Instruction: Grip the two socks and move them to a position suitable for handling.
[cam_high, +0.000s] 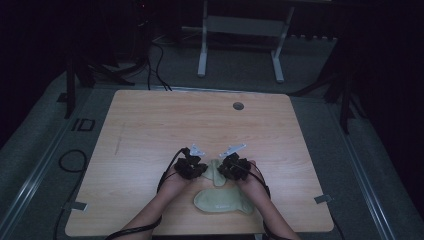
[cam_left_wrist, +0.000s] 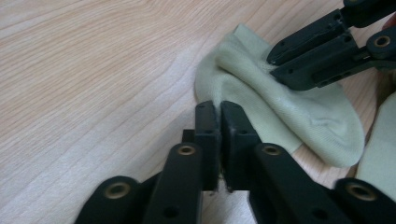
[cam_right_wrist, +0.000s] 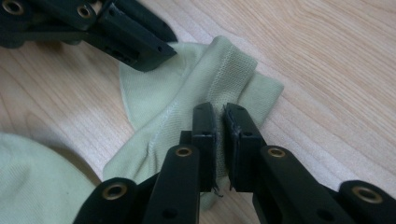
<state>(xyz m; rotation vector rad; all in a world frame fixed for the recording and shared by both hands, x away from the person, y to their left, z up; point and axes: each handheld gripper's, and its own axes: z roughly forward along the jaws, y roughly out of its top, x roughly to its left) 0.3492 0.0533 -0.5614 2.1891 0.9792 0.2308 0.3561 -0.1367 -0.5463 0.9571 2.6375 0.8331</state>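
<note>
Both pinched tight on one pale green sock (cam_left_wrist: 280, 112) — left gripper (cam_left_wrist: 218, 109) and right gripper (cam_right_wrist: 219, 112) at opposite edges, probably to spread it on the surface (cam_high: 150, 125) — second sock (cam_high: 222, 201) lying nearby.

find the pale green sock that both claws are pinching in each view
High view: the pale green fabric sock lies low centre, between the two claws.
Left gripper view: right of centre, above the shut jaws.
Right gripper view: centre.
Shared landmark: the second pale green sock beside it, on the wooden table.
</note>
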